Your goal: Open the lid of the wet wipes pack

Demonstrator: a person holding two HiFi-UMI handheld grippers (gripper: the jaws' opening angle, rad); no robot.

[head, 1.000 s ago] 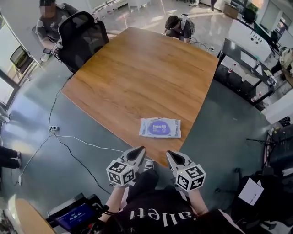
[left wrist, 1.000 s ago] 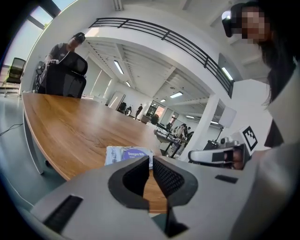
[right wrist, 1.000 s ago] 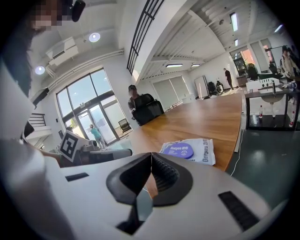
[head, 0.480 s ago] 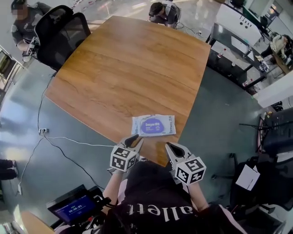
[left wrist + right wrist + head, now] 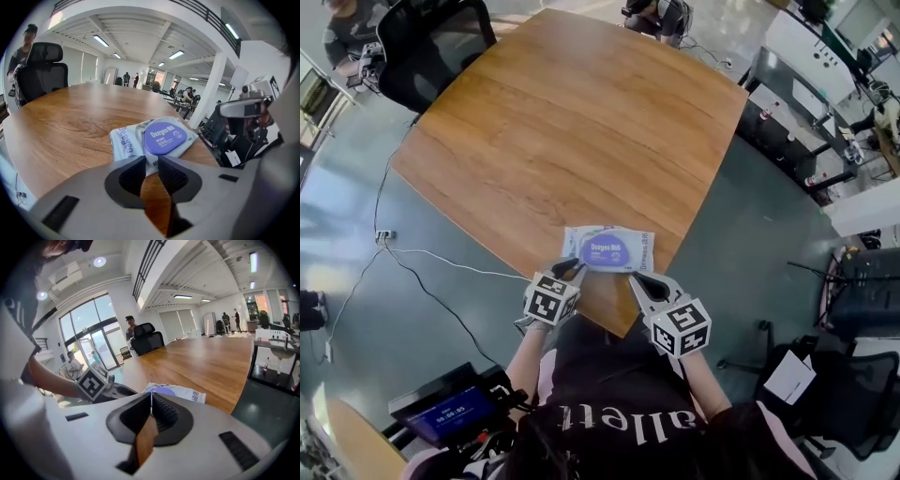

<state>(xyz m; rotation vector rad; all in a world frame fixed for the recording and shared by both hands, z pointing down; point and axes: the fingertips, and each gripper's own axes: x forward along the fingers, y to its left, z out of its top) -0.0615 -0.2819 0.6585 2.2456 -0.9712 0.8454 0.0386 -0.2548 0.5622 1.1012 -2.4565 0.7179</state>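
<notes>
A white wet wipes pack (image 5: 607, 249) with a closed purple lid (image 5: 606, 252) lies flat near the wooden table's near corner. My left gripper (image 5: 572, 268) hovers at the pack's near left edge. In the left gripper view its jaws (image 5: 151, 161) stand a narrow gap apart with nothing between them, and the pack (image 5: 125, 143) and lid (image 5: 165, 137) lie just beyond the tips. My right gripper (image 5: 636, 280) sits just short of the pack's near right edge. Its jaws (image 5: 151, 395) meet, and the pack (image 5: 190, 394) shows past them.
The wooden table (image 5: 581, 122) stretches away from me; its near edge runs under both grippers. A black office chair (image 5: 431, 47) stands at the far left corner, with a seated person beside it. Cables (image 5: 441, 267) cross the floor at left. Dark desks (image 5: 806, 84) line the right.
Both grippers have moved forward from in front of the table edge up to the pack; the left tip now reaches its near left edge. The pack has not moved.
</notes>
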